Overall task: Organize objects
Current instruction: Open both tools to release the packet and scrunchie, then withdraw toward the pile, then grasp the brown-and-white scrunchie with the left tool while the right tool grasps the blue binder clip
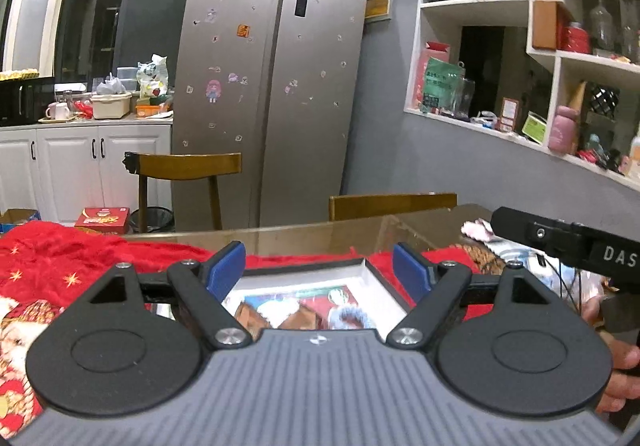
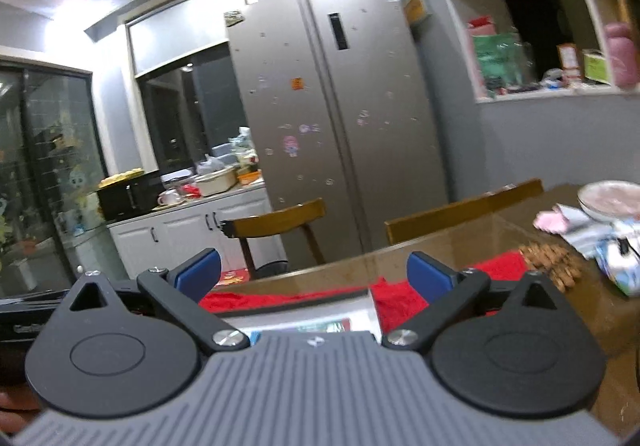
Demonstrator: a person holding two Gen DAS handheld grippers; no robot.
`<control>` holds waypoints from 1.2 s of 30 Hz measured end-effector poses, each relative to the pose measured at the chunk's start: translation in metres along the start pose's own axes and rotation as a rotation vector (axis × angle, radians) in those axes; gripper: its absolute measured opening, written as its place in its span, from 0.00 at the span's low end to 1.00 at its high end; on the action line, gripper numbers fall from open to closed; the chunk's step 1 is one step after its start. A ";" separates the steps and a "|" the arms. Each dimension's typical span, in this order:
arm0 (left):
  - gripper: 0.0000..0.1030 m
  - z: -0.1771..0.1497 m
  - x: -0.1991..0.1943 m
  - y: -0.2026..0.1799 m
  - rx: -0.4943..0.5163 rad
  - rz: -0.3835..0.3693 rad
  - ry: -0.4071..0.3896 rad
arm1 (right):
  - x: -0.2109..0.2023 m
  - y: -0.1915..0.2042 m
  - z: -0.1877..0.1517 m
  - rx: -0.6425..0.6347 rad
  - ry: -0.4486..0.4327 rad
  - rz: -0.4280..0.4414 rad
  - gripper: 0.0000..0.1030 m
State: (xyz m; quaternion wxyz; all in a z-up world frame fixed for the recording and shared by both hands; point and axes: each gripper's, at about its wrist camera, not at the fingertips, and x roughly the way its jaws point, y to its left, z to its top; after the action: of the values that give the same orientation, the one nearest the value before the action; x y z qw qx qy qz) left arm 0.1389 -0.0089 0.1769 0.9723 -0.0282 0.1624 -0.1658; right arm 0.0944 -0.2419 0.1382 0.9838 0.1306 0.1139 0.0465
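Observation:
A framed Christmas picture (image 1: 304, 306) with a black frame and white mat lies flat on a red cloth (image 1: 80, 258) on the glass-topped table (image 1: 360, 234). My left gripper (image 1: 320, 270) hangs above the picture, open, nothing between its blue pads (image 1: 224, 270). The right gripper's black body (image 1: 568, 238) shows at the right edge of the left wrist view, a hand beneath it. In the right wrist view my right gripper (image 2: 314, 278) stands wide open over the same picture (image 2: 312, 320) and red cloth (image 2: 400, 298), holding nothing.
Two wooden chairs (image 1: 188, 165) (image 1: 392, 203) stand behind the table. On the table's right are a bowl (image 2: 612, 199), a pile of brown snacks (image 2: 552, 260), wrappers and pink paper (image 2: 556, 221). Behind stand a silver fridge (image 1: 272, 85), wall shelves (image 1: 560, 65) and a cluttered counter (image 1: 100, 113).

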 end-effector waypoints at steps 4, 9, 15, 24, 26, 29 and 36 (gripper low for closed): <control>0.82 -0.035 -0.018 0.001 0.035 0.003 0.037 | -0.007 -0.003 -0.029 -0.021 0.030 -0.009 1.00; 0.82 -0.094 -0.024 0.004 0.062 0.045 0.128 | 0.001 -0.002 -0.063 -0.075 0.101 -0.001 1.00; 0.82 -0.139 0.003 0.004 0.042 0.032 0.244 | 0.010 0.002 -0.090 -0.133 0.155 -0.035 1.00; 0.82 -0.153 0.047 0.011 -0.027 0.055 0.343 | 0.019 -0.009 -0.112 -0.048 0.339 0.042 0.98; 0.80 -0.156 0.049 0.010 -0.026 0.070 0.343 | 0.018 -0.005 -0.115 -0.074 0.341 0.056 0.96; 0.78 -0.157 0.050 0.010 -0.036 0.064 0.339 | 0.018 0.002 -0.119 -0.115 0.351 0.095 0.91; 0.69 -0.161 0.049 0.005 0.004 0.043 0.332 | 0.025 0.010 -0.123 -0.125 0.380 0.137 0.71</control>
State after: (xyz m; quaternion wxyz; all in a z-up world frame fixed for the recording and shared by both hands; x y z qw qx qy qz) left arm 0.1316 -0.0209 0.0093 0.9355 0.0050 0.3210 -0.1474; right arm 0.0885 -0.1985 0.0199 0.9453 0.0658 0.2851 0.1442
